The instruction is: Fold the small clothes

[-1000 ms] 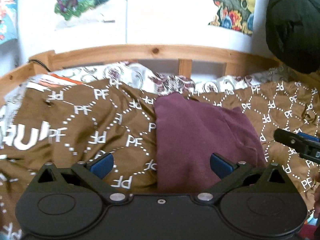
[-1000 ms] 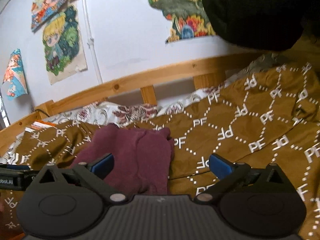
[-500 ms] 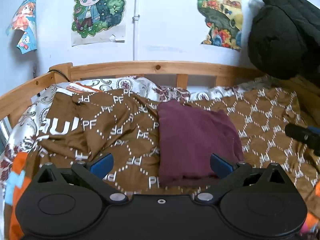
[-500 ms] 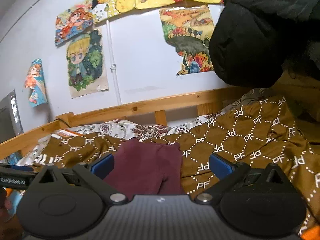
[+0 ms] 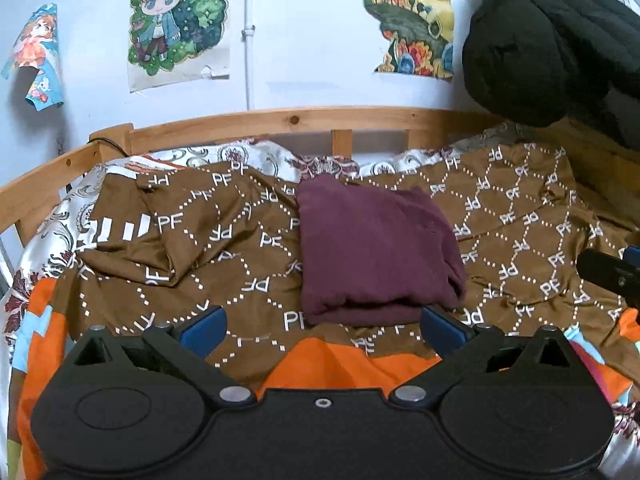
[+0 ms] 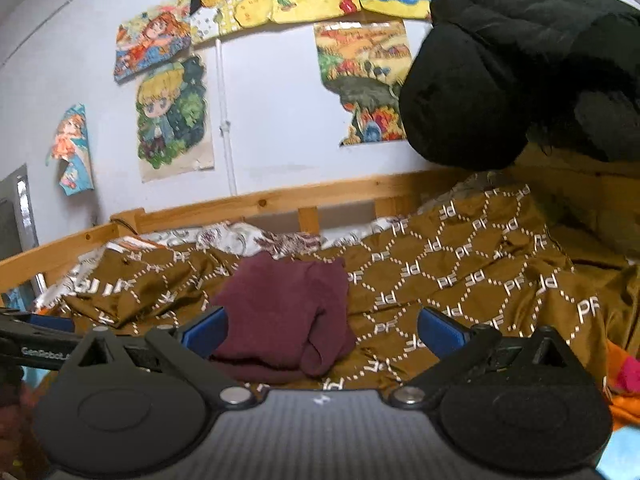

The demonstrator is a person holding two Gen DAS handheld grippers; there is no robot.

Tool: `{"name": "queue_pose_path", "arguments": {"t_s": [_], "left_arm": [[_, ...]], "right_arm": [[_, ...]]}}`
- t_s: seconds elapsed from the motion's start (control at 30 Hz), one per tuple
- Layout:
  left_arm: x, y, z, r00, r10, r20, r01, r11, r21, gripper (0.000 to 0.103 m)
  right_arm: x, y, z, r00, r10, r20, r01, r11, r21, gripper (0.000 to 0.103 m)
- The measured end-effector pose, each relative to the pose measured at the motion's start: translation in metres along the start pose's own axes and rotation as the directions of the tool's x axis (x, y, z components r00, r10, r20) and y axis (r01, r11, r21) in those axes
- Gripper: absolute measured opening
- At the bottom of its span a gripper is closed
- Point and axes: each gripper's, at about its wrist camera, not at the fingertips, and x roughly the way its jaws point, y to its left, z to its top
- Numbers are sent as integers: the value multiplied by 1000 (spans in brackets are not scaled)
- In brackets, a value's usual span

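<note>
- Both claws released, holding nothing: left gripper (image 5: 322, 326), right gripper (image 6: 322, 326).
- Brown PF-patterned blanket (image 5: 520, 216) surrounds; black jacket (image 5: 560, 40) at 2 o'clock.
- Maroon garment (image 5: 376, 252) lies folded at 12 o'clock on the blanket.

Soft, even indoor light, a little dim, leaves the black jacket (image 5: 556, 36) featureless, while fisheye bends the bed rail (image 5: 304, 118) and darkens corners.

I'm looking at a pale wall (image 5: 312, 40) hung with cartoon posters (image 5: 178, 24) and crossed by a thin white pipe (image 5: 249, 32). Below runs a wooden bed rail (image 5: 304, 122), with a brown PF-printed cover (image 5: 520, 216) over floral bedding (image 5: 264, 158). A black padded coat (image 6: 532, 64) hangs at the right.
</note>
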Motion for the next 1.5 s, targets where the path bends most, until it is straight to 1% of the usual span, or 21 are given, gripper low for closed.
{"name": "queue_pose_path", "arguments": {"t_s": [0.37, 0.87, 1.5], "left_arm": [[4, 7, -7, 1000, 23, -21, -23, 999, -29, 102], [1, 6, -8, 1000, 27, -6, -27, 999, -23, 102], [0, 7, -8, 1000, 28, -6, -28, 999, -25, 102]], "right_arm": [[16, -8, -14, 999, -2, -50, 3, 1000, 25, 103], [15, -6, -13, 999, -4, -48, 5, 1000, 29, 103], [15, -6, -14, 999, -3, -52, 5, 1000, 30, 103]]}}
